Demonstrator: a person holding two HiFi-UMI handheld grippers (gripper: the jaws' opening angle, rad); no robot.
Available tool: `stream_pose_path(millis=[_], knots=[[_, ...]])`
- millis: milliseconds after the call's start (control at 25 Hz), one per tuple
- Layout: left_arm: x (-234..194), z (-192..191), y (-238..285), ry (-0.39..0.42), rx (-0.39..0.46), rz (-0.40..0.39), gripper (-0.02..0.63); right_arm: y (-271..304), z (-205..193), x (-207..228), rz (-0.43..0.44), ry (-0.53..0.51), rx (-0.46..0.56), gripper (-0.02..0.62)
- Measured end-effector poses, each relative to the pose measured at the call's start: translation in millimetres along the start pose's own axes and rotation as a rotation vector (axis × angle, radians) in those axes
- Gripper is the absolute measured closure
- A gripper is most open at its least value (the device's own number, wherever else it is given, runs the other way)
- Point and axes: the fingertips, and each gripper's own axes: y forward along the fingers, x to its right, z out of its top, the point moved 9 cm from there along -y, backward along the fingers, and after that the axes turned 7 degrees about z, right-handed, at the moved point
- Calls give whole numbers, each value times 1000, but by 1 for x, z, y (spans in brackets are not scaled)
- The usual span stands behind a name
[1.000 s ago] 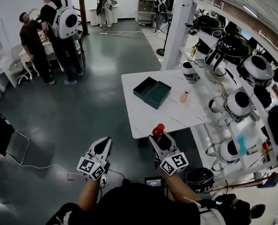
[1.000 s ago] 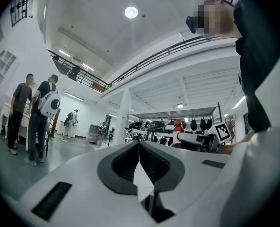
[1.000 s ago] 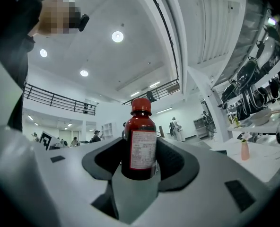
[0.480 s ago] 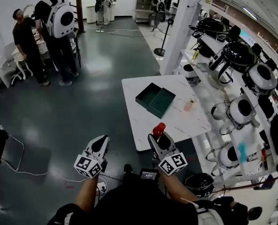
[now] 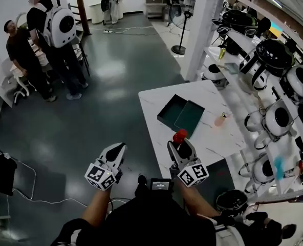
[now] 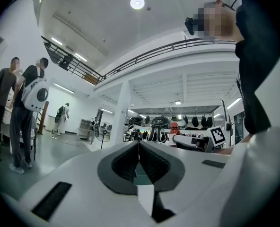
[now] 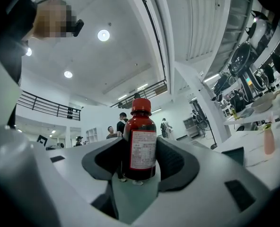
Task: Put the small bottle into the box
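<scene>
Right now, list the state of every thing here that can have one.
Red bottle: capped, upright, clamped in the right hand-held gripper.
Box: open, nothing showing inside.
Left hand-held gripper: shut, empty.
Right hand-held gripper: shut on the red bottle, short of the box.
Pink bottle: standing on the table, untouched.

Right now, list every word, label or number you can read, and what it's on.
Nothing here can be read.
On the bottle, the label: print too small to read.
On the left gripper and right gripper, the cubes: square patterns only, no letters.
On the screen: too small to read.
</scene>
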Motion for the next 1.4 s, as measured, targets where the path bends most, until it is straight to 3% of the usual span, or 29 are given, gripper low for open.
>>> stream_pose_path(millis=[280,560,760,1400], knots=[[-78,17,70,-3,-33,-28,589,89,-4,43,-15,10,12,360],[-125,34,131,-18,-3,-75,589,144,1,66,-47,-5,15,360],[-160,25,168,-39,-23,-131,589,164,-3,77,-97,-14,36,360],[-280,8,362,-128,-122,-547,589,251,-19,116,-548,-7,46,360]])
